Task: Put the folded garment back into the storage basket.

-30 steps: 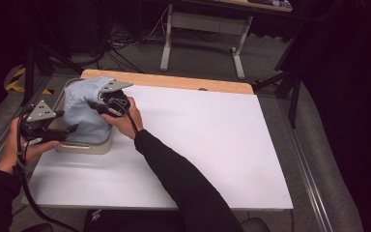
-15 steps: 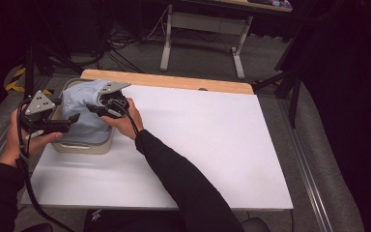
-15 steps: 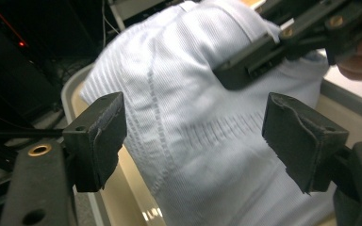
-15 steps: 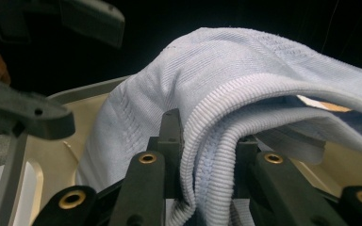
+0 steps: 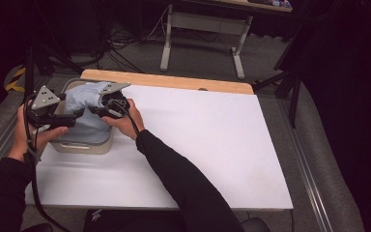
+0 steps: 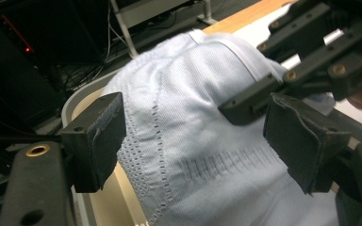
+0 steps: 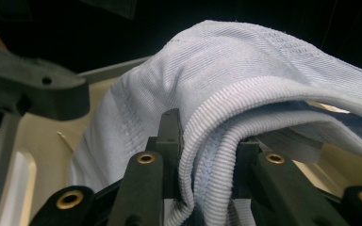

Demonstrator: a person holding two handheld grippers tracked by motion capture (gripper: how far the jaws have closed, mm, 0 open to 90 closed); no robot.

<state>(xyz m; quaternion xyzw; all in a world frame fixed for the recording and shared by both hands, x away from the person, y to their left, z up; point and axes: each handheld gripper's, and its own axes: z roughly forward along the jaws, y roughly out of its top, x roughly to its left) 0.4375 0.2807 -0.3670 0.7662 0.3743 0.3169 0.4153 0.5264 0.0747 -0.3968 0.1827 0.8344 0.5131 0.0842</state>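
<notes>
Two grippers work at one pale blue knit garment (image 5: pixel 84 108) that is draped over a beige tub (image 5: pixel 84 146) at the far left corner of the white tabletop (image 5: pixel 212 145). Right gripper (image 5: pixel 99 107): jaws nearly closed, pinching the garment's ribbed hem, which the right gripper view shows folded between the two pads. Left gripper (image 5: pixel 75 116): jaws wide apart, pads on either side of the cloth but not pressing it, as the left gripper view shows; it holds nothing.

Change over the last second: the left jaws have just been opening, with the cloth between them but not pinched. In the high view the left hand has drawn slightly back toward the tabletop's left edge, while the right hand has kept its place at the tub.

My reading: the garment now hangs on the right gripper's pinch alone, half in and half above the tub. The left is probably free to regrip elsewhere; I can't tell where.
</notes>
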